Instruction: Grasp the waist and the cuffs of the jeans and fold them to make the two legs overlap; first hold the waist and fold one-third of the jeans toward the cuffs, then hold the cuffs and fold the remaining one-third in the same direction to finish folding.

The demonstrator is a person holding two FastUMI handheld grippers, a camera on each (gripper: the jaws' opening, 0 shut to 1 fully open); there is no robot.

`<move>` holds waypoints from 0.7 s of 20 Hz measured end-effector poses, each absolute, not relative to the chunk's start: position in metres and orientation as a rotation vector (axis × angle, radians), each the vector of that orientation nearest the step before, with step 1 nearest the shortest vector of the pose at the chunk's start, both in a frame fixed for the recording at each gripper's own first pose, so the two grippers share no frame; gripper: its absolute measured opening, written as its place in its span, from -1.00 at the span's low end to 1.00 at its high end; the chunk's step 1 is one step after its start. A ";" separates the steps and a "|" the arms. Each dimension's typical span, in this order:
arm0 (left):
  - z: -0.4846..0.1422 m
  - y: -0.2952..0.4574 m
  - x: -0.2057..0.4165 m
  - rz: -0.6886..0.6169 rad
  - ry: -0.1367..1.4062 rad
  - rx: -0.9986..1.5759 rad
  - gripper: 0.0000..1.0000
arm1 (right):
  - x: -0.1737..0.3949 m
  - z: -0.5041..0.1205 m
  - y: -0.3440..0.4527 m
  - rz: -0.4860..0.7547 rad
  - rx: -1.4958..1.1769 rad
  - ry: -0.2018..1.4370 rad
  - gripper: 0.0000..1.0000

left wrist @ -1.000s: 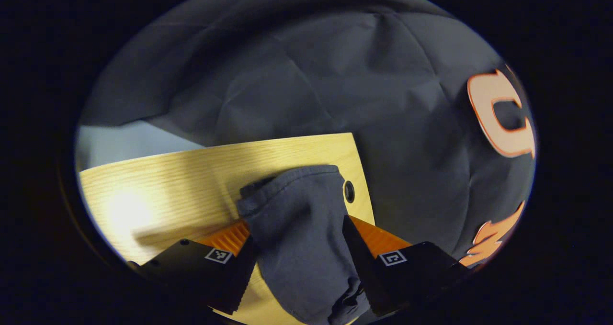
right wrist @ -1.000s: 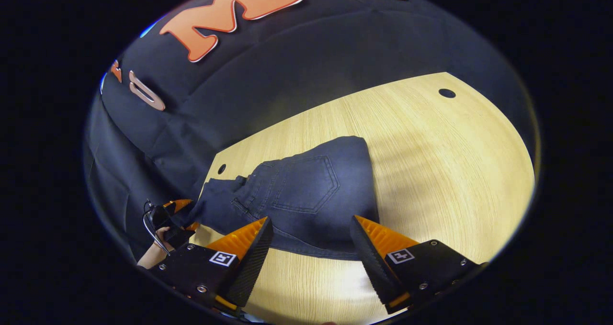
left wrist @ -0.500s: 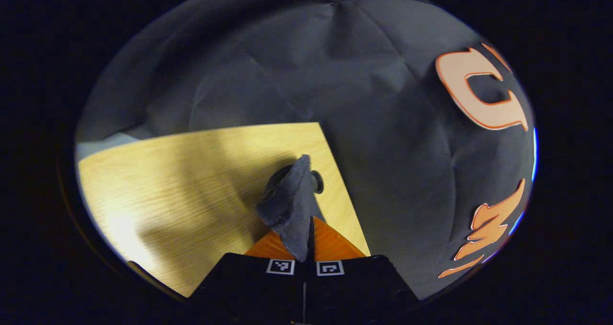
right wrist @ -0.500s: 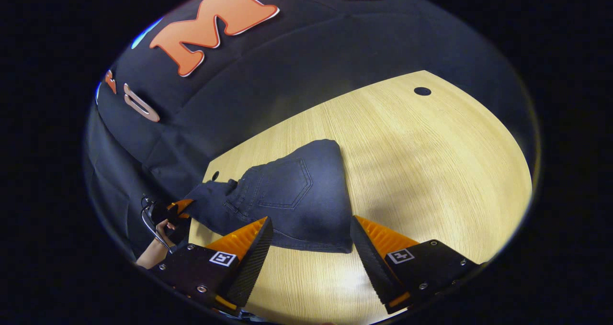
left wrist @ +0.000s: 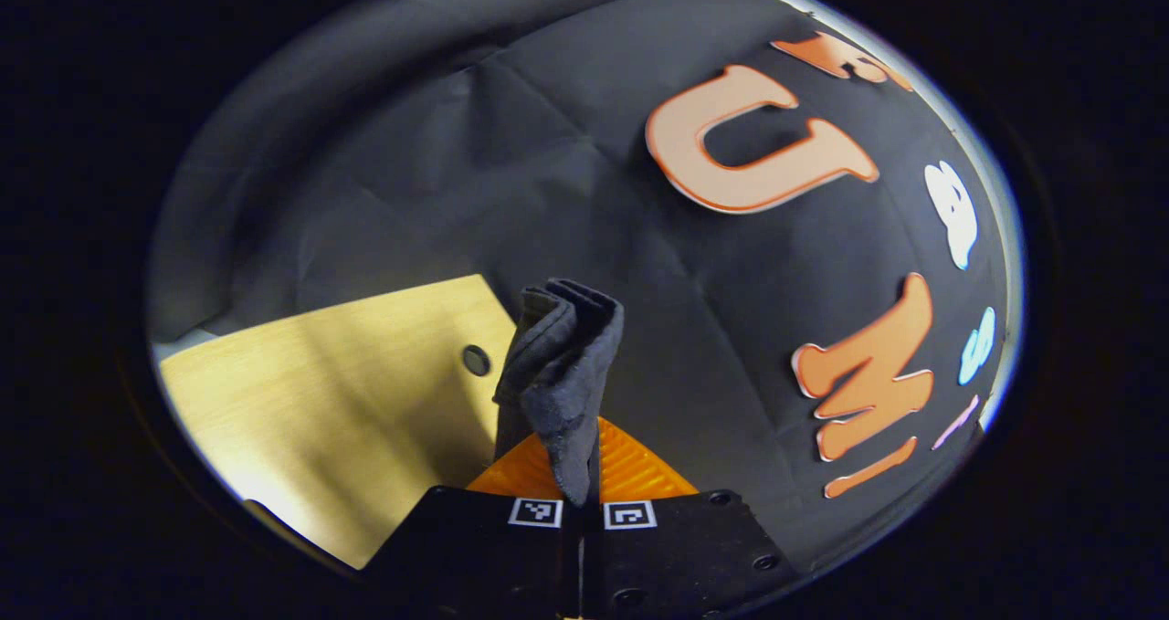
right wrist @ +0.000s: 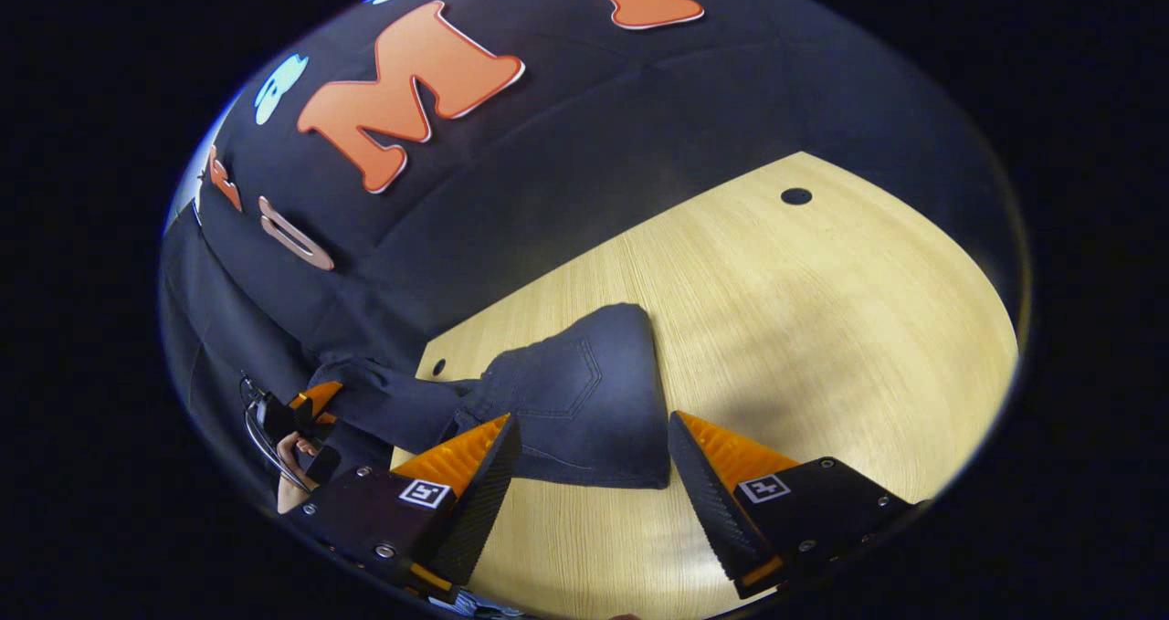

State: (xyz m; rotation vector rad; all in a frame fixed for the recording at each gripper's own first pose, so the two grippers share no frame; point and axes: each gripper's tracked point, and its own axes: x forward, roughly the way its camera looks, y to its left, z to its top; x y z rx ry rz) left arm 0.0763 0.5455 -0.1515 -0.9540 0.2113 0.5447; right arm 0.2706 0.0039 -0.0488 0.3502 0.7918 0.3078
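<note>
A pale yellow wooden table [right wrist: 822, 328] with fine lines in the wood stands in front of the black cloth wall [right wrist: 584, 118], which is creased. There is a small round dark hole [right wrist: 796, 195] near the table's far corner and another small round hole [right wrist: 439, 366] at the near corner. Light shines bright on the tabletop.

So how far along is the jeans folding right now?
Done: the jeans lie compact on the wooden table, back pocket up. In hand: the left gripper is shut on a bunched end of the denim, lifted off the table, while the right gripper hangs open over the near edge. Left: laying that end over.
</note>
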 end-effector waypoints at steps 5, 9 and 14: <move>-0.119 0.446 0.133 0.418 0.244 -0.875 -0.95 | 0.270 -0.025 -0.037 0.314 0.387 0.746 0.97; -0.130 0.357 0.170 0.342 0.314 -0.816 -0.95 | 0.272 -0.012 -0.083 0.297 0.408 0.723 0.97; -0.195 0.255 0.214 0.274 0.465 -0.744 -0.95 | 0.272 -0.011 -0.129 0.273 0.436 0.716 0.97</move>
